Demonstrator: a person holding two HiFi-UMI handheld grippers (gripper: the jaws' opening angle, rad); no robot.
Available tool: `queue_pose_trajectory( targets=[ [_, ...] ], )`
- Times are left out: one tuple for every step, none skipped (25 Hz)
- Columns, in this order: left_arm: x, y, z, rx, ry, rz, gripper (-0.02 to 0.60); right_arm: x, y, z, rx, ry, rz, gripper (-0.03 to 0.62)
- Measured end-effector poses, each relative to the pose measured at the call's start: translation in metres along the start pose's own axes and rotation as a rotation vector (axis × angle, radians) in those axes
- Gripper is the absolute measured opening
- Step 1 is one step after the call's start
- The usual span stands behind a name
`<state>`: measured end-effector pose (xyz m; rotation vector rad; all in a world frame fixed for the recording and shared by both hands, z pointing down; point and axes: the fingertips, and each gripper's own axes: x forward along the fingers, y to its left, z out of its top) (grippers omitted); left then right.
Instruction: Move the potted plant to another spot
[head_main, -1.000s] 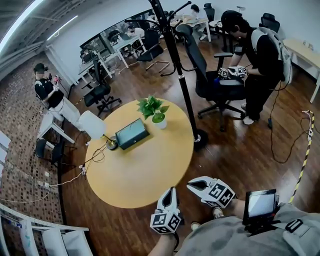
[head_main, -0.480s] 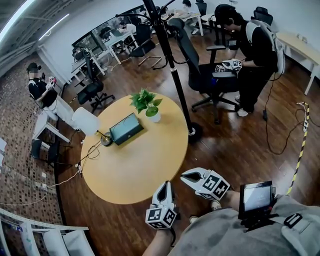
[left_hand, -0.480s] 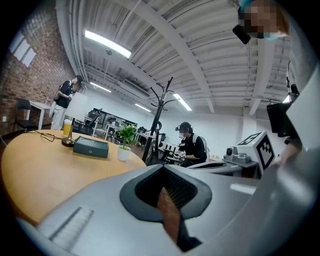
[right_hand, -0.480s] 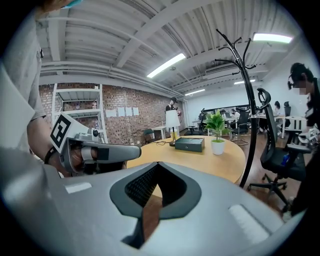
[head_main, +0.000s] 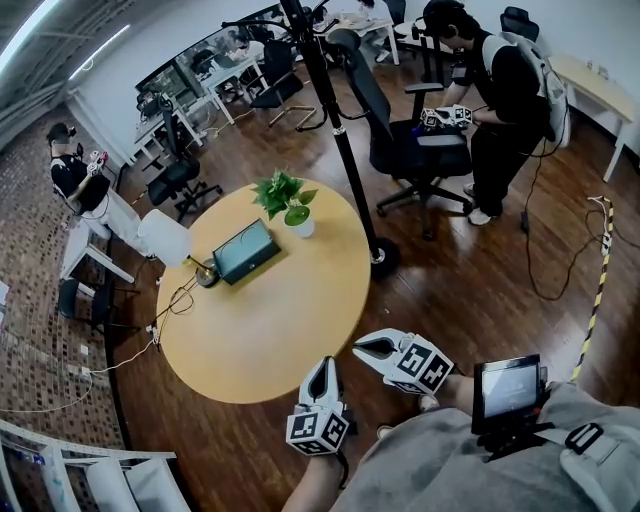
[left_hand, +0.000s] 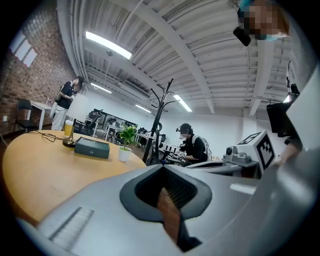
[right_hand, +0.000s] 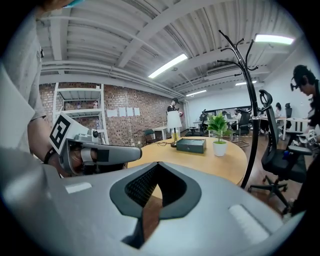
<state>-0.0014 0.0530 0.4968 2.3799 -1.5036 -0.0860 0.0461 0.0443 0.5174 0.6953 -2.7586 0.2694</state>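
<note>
The potted plant (head_main: 288, 203) stands upright in a white pot on the round wooden desk (head_main: 270, 330). It is near the upper edge of the desk, in the upper middle part of the head view. Just to the lower left of it in the frame lies a dark flat box (head_main: 240, 251), and further left is a lamp (head_main: 165, 237) with a white shade. Both claws are in the lower middle of the frame, by the lower edge of the desk and well apart from the plant. The left claw (head_main: 322, 363) is closed and holds nothing. The right claw (head_main: 360, 347) is closed too, and it is also empty. A black coat stand (head_main: 340, 140) rises just right of the desk.
</note>
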Motion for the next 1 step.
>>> queue_pose_trajectory(
  targets=[
    [-0.0005, -0.0004, -0.0009, 0.0, 0.002, 0.0, -0.003, -0.0003, 0.0004, -0.0008, 0.002, 0.0, -0.001, 0.0]
  ],
)
